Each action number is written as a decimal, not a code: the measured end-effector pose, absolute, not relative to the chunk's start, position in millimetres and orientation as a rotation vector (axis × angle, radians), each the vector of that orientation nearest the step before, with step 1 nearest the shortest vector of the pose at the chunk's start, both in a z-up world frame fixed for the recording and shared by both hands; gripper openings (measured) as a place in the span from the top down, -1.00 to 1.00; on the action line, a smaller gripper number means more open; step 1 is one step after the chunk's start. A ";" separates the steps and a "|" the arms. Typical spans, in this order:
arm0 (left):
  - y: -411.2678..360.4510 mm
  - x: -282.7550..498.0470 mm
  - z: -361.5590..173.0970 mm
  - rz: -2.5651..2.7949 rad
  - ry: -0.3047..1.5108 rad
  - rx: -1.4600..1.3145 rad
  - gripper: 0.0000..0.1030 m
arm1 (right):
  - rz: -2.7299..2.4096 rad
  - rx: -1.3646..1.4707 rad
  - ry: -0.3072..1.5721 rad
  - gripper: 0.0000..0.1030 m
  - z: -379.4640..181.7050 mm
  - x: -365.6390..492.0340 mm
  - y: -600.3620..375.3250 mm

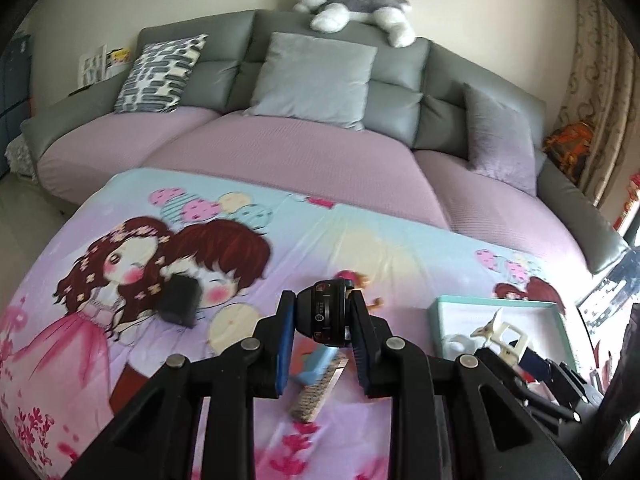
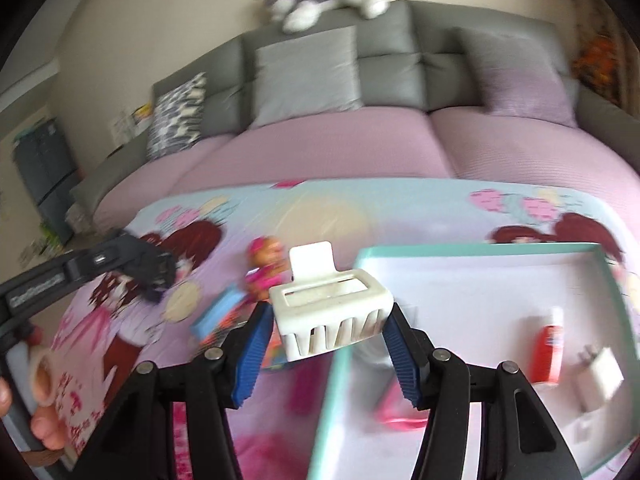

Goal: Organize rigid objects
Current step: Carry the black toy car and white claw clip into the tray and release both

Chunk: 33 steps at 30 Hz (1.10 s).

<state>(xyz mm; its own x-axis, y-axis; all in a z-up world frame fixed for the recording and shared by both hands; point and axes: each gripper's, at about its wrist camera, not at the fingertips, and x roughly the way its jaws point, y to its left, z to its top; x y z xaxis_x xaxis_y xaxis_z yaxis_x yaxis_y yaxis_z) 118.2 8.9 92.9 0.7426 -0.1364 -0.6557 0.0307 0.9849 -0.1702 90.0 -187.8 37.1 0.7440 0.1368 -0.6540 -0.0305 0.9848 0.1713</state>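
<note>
My left gripper [image 1: 322, 302] is shut on a black round lens-like piece [image 1: 326, 314], held above the cartoon-print cloth [image 1: 120, 360]. Below it lie a blue-handled brush [image 1: 318, 380] and a small doll toy [image 1: 356, 280]; a dark box [image 1: 180, 300] sits to the left. My right gripper [image 2: 330, 316] is shut on a white slotted plastic holder [image 2: 332, 320], which hangs over the left edge of the teal-rimmed tray [image 2: 460, 250]. A red bottle [image 2: 546, 352] and a white plug [image 2: 600, 372] lie in the tray. In the right wrist view the left gripper [image 2: 156, 274] appears at far left.
A grey sofa [image 1: 400, 92] with pink seats, several cushions and a plush dog [image 1: 352, 8] stands behind the cloth. A person's fingers [image 2: 44, 380] show at the lower left. A pink item [image 2: 400, 408] lies blurred in the tray's near part.
</note>
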 end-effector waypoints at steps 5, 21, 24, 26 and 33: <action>-21.9 122.3 97.7 -0.157 0.735 -0.139 0.48 | -0.066 0.151 0.724 -0.15 37.7 88.0 -229.6; -153.2 137.2 88.2 -0.369 0.786 -0.004 0.47 | -0.324 0.193 0.739 -0.15 31.1 77.2 -317.0; -173.0 141.2 80.4 -0.398 0.802 0.009 0.47 | -0.364 0.214 0.744 -0.15 26.8 76.0 -331.6; -184.4 143.8 73.0 -0.403 0.816 0.021 0.47 | -0.382 0.232 0.754 -0.15 23.1 75.1 -341.0; -204.3 148.1 46.1 -0.411 0.870 0.056 0.47 | -0.422 0.192 0.779 -0.15 17.4 75.1 -348.3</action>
